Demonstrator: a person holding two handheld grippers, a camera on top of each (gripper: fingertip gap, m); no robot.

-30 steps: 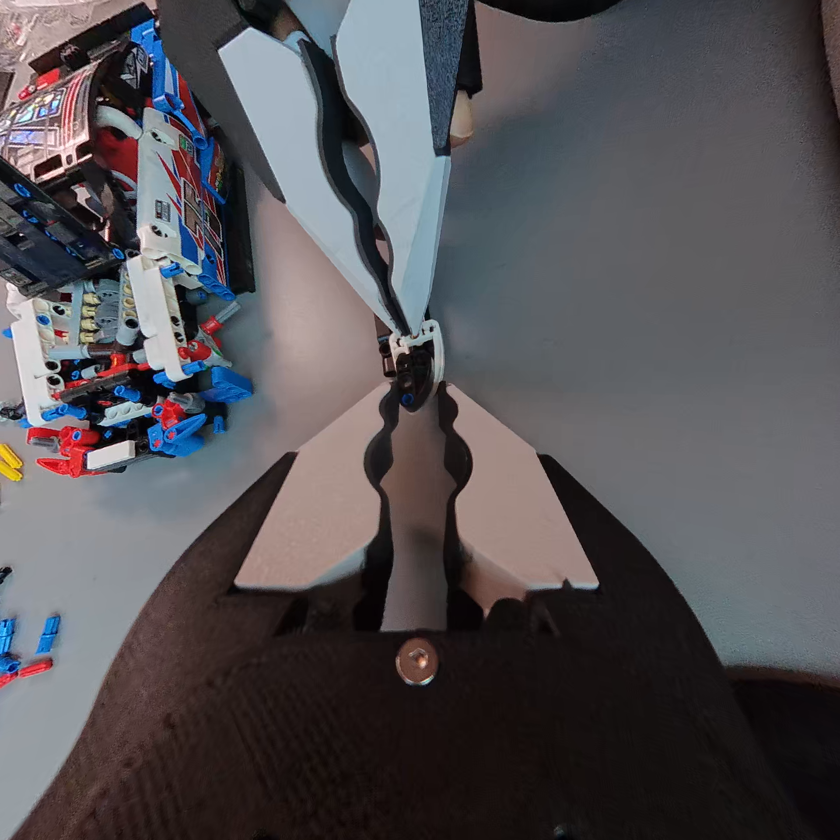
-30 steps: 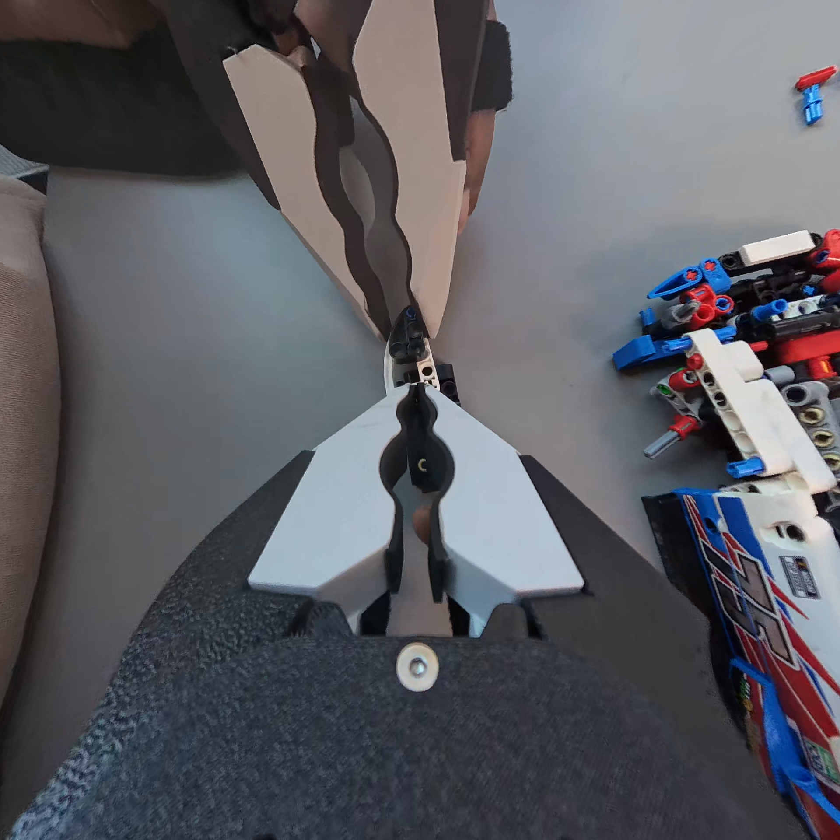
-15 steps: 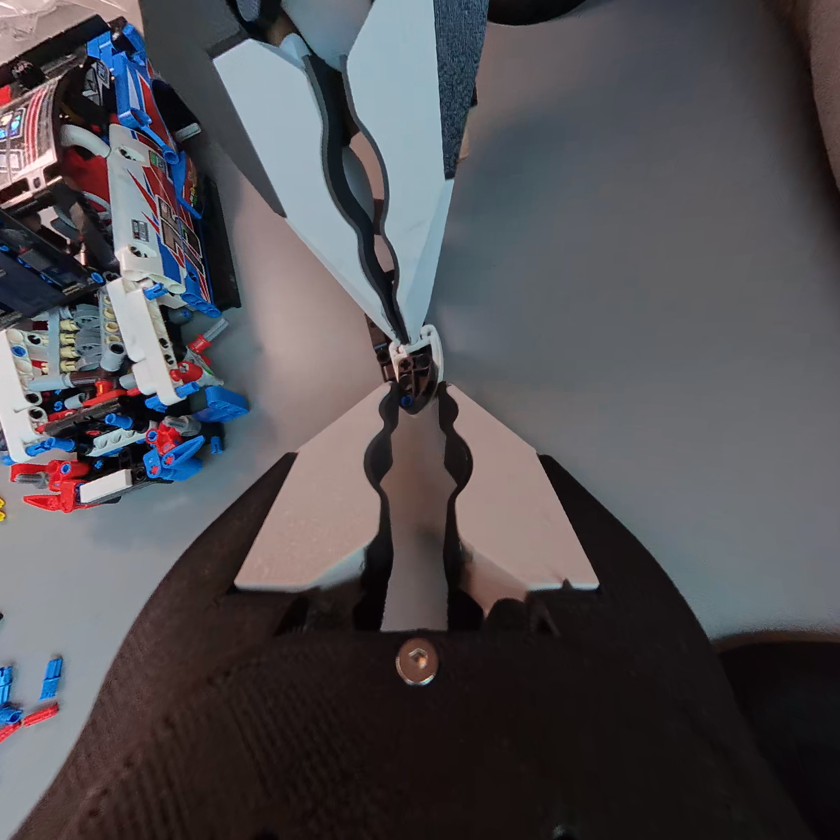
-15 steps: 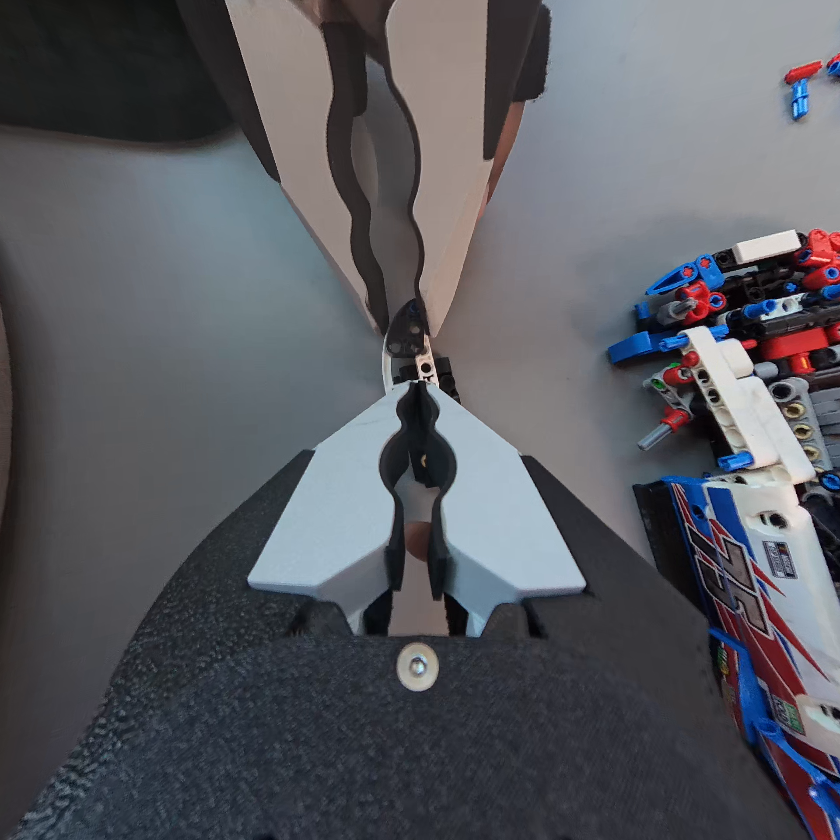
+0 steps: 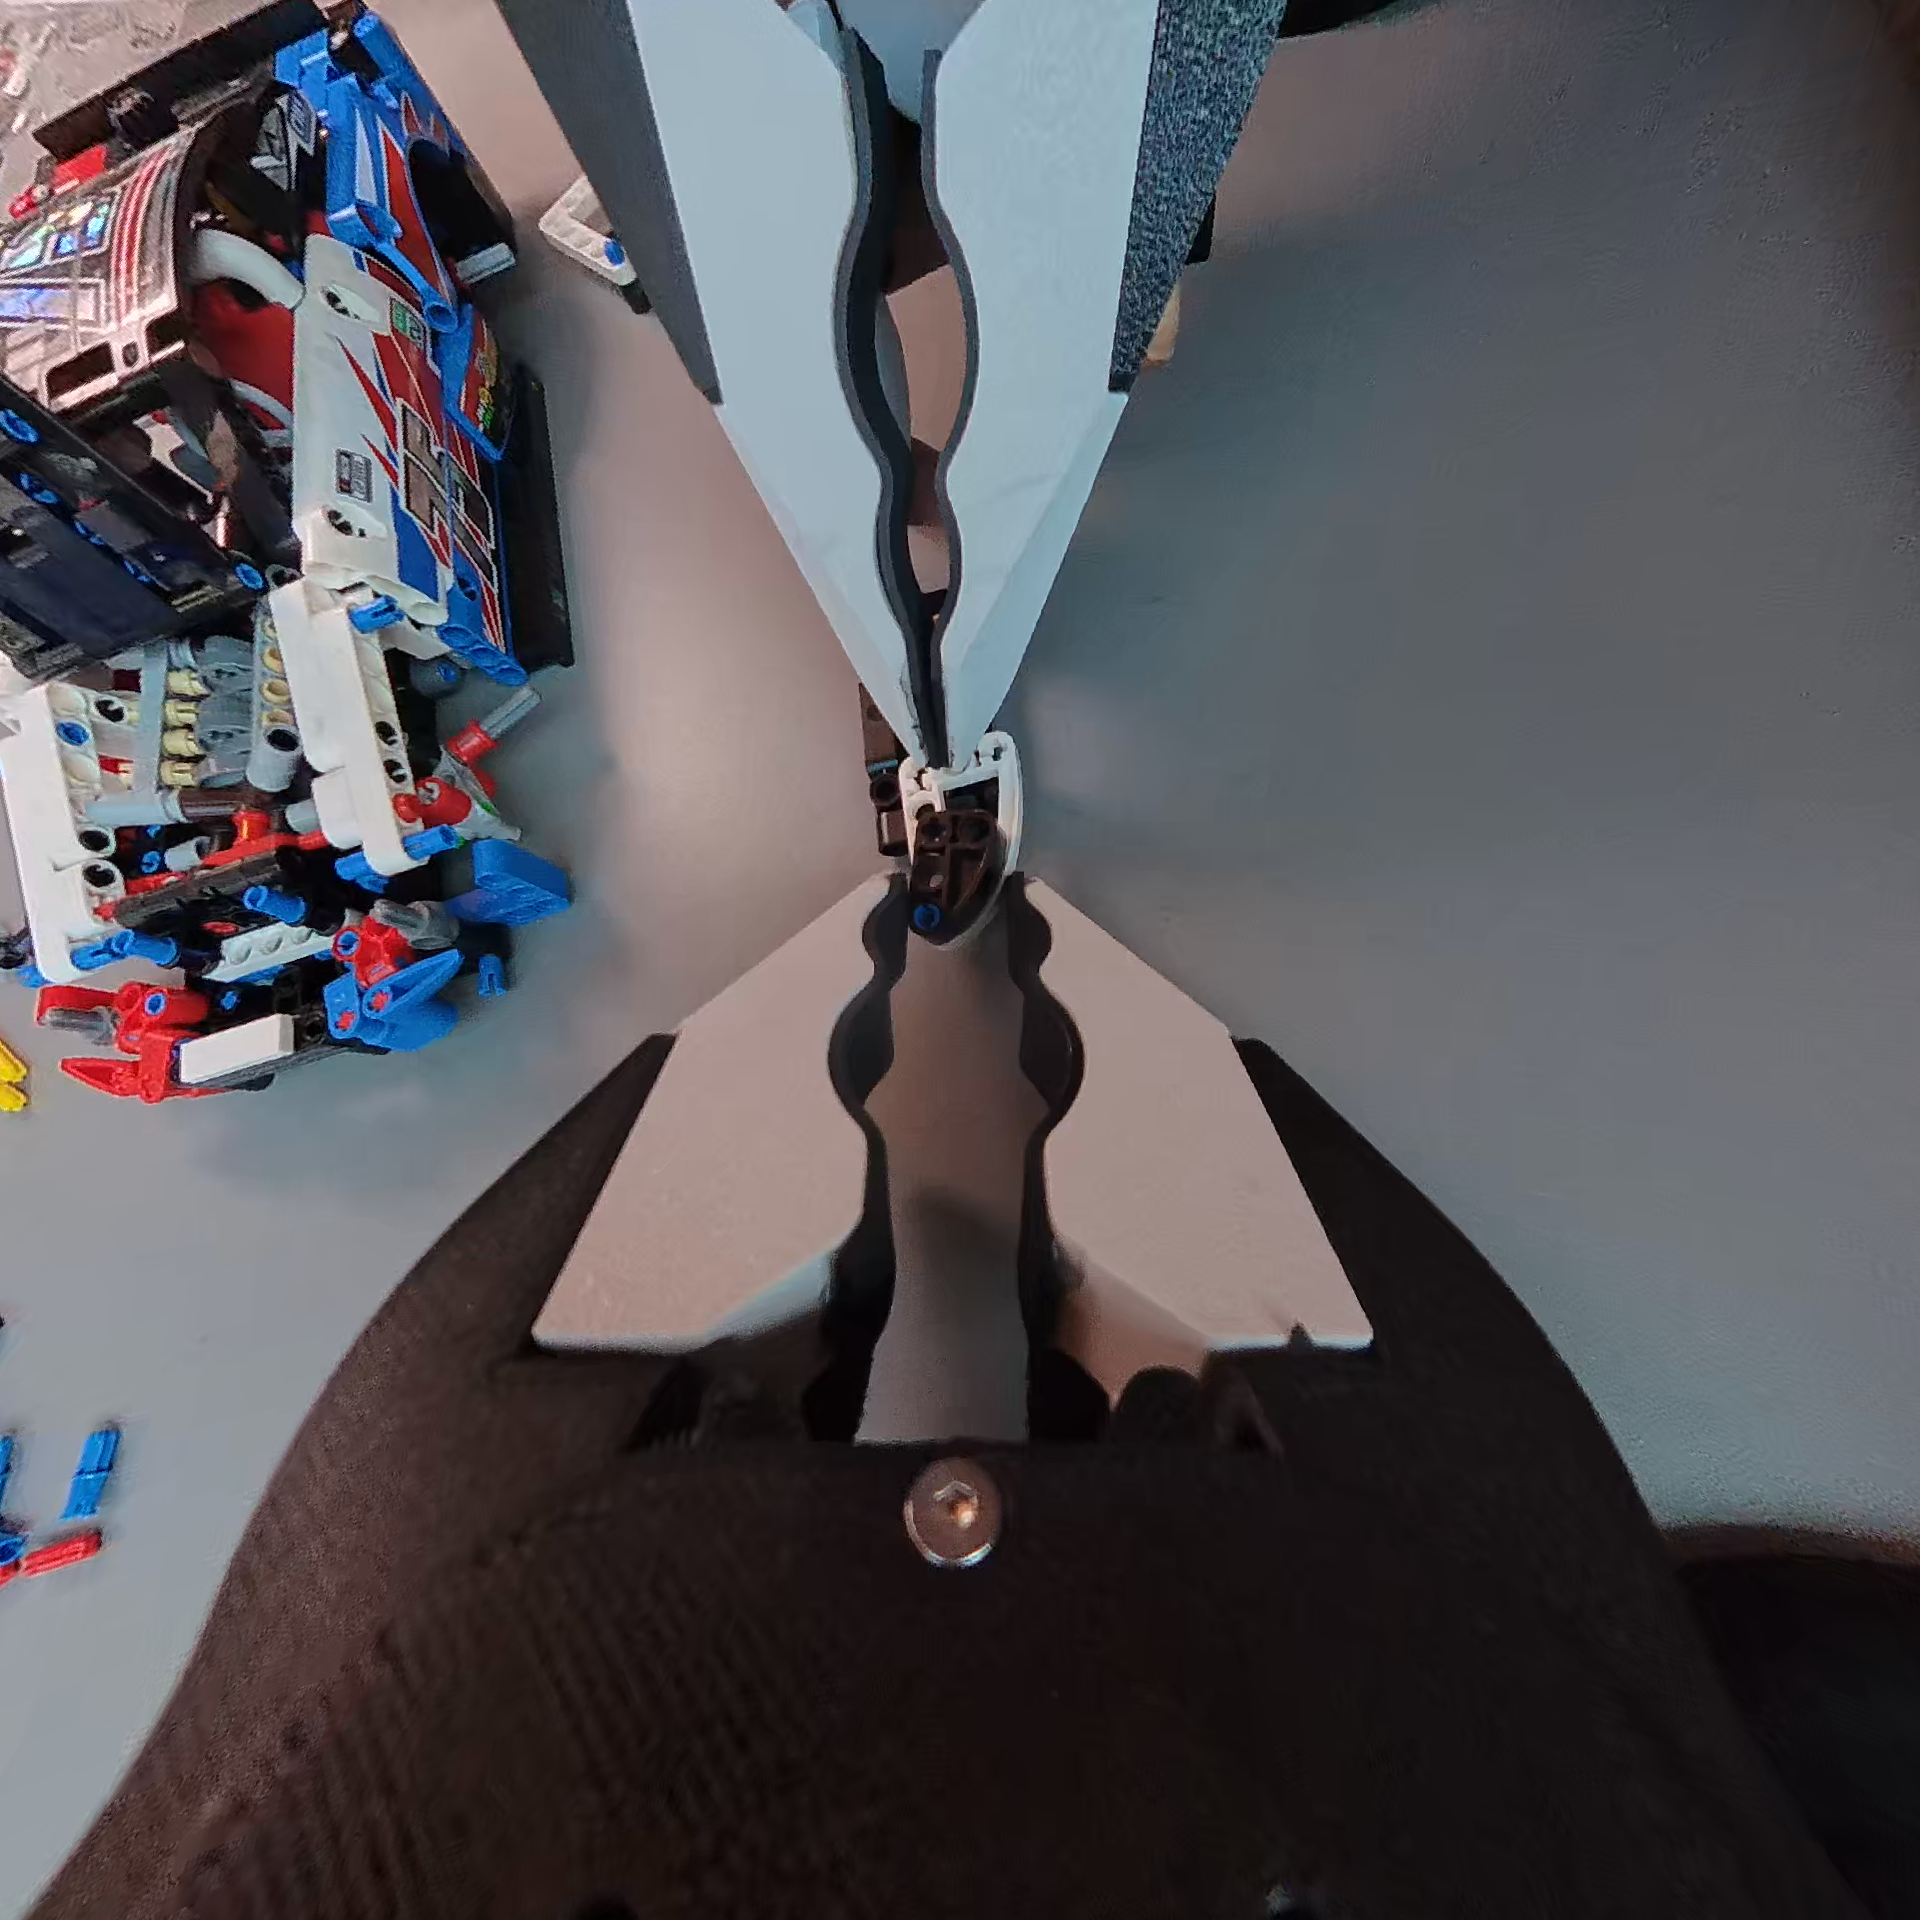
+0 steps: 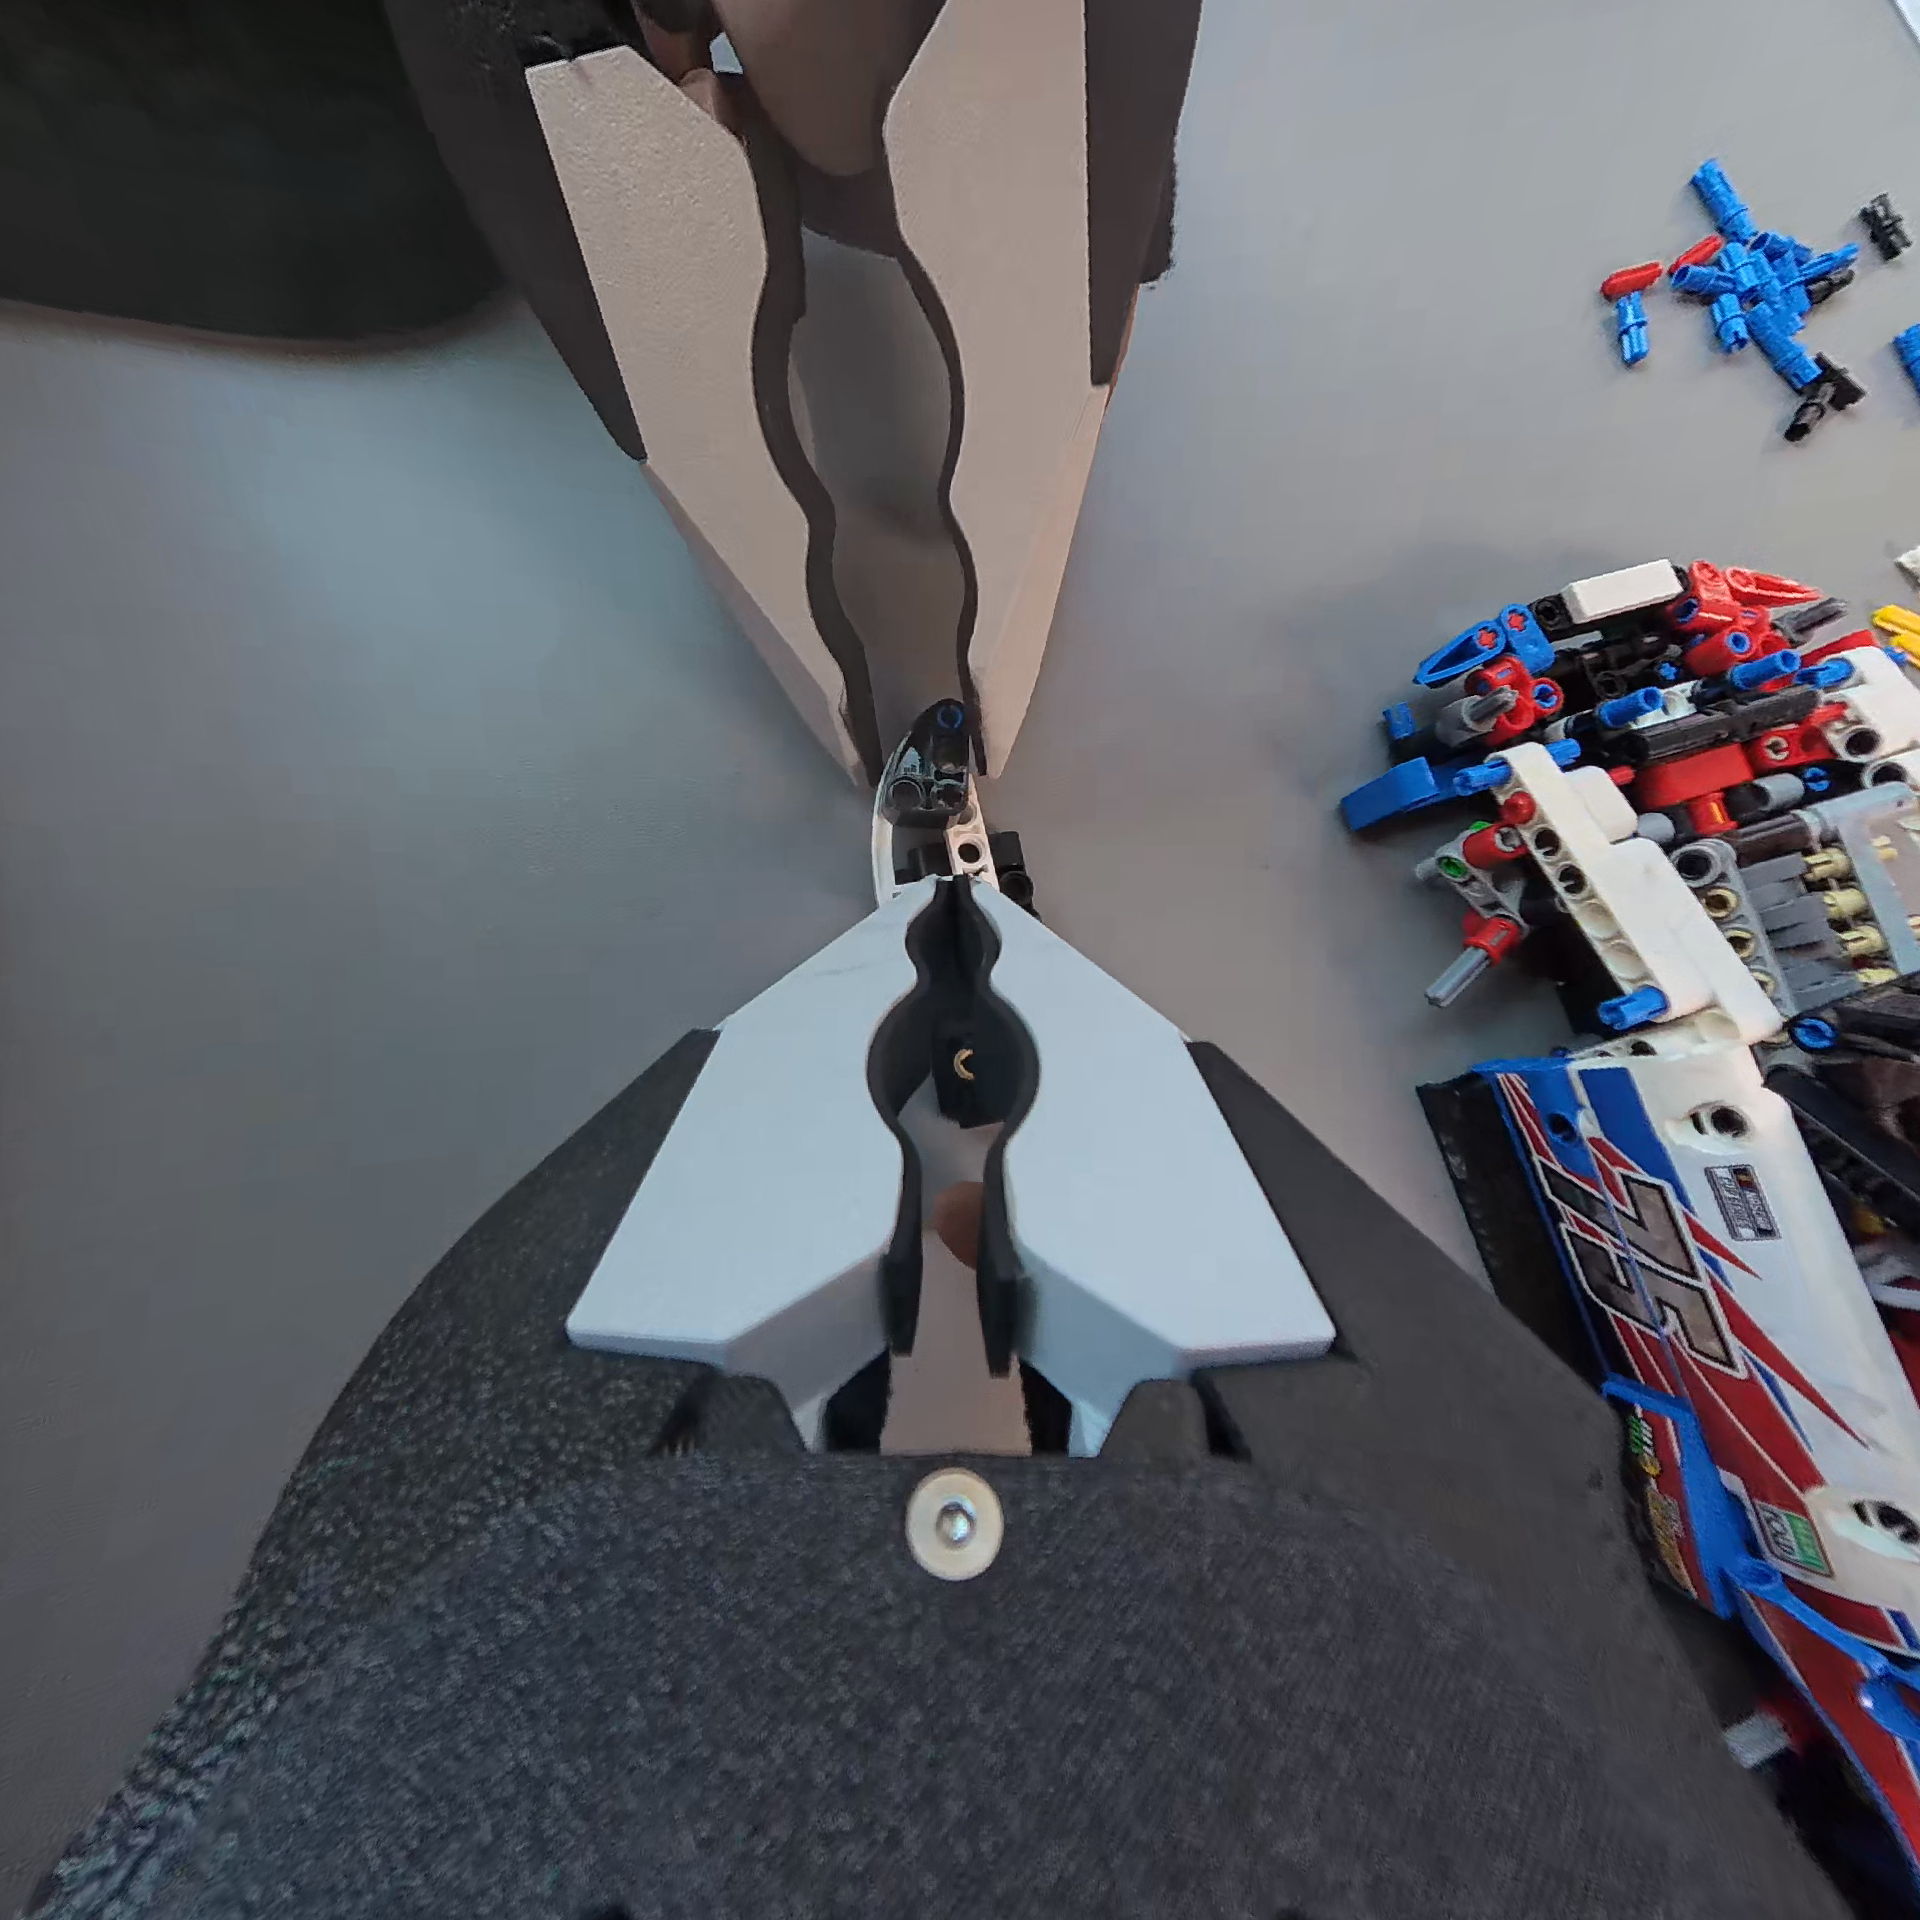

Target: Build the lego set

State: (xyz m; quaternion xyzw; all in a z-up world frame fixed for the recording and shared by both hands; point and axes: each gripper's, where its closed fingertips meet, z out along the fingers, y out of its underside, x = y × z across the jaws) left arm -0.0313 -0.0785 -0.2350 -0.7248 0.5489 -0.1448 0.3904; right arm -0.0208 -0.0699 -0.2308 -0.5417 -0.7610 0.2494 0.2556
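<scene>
A small sub-assembly (image 5: pixel 956 831), a white curved panel with black parts and a blue pin, is held above the grey table between my two grippers, which face each other tip to tip. My left gripper (image 5: pixel 958 894) grips its black pointed end; the fingers stand a piece-width apart. My right gripper (image 6: pixel 956 888) is shut on the white end of the sub-assembly (image 6: pixel 930 790). The right gripper also shows at the top of the left wrist view (image 5: pixel 935 743), the left gripper at the top of the right wrist view (image 6: pixel 925 764). The partly built red, white and blue car (image 5: pixel 395 468) lies beside them on the table.
The car (image 6: pixel 1662 1195) fills the right side of the right wrist view. Loose blue, red and black pins (image 6: pixel 1756 281) lie beyond it; more pins (image 5: pixel 83 1475) and yellow pieces (image 5: pixel 8 1070) lie at the left edge. A small white piece (image 5: pixel 587 234) lies near the car. Only a small space, under 4 cm, lies between the two pairs of fingers.
Both grippers keep their hold on the sub-assembly. The pair has shifted over the table, so the car sits differently in both views and the pile of loose pins has come into the right wrist view.
</scene>
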